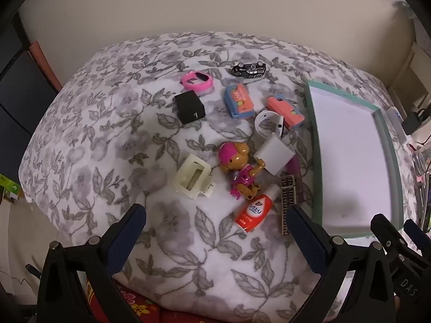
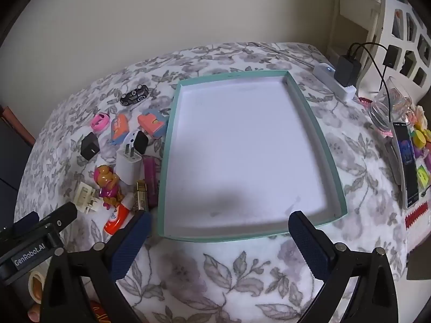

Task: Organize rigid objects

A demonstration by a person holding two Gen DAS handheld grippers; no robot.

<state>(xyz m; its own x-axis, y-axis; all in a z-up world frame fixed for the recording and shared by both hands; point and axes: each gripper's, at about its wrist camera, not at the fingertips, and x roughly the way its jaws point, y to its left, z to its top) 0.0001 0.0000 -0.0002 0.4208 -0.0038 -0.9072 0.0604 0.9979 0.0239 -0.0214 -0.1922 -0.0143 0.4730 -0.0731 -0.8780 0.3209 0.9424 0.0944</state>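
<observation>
- The left gripper (image 1: 216,216) is being held wide open and empty above the floral cloth (image 1: 107,134); the right gripper (image 2: 219,222) is likewise being held wide and empty at the near rim of the teal tray (image 2: 313,118).
- The clutter, with the toy figure (image 1: 237,167), cream clip (image 1: 191,179) and black cube (image 1: 189,106), is being shown clearly only by the left view, lying left of the tray.
- The power strip (image 2: 334,80), glass (image 2: 388,107) and phone (image 2: 406,161) are being shown clearly only by the right view.

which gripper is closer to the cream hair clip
Left. The left gripper hangs open just short of the cream hair clip; the right gripper is off to the side, before the teal tray.
</observation>
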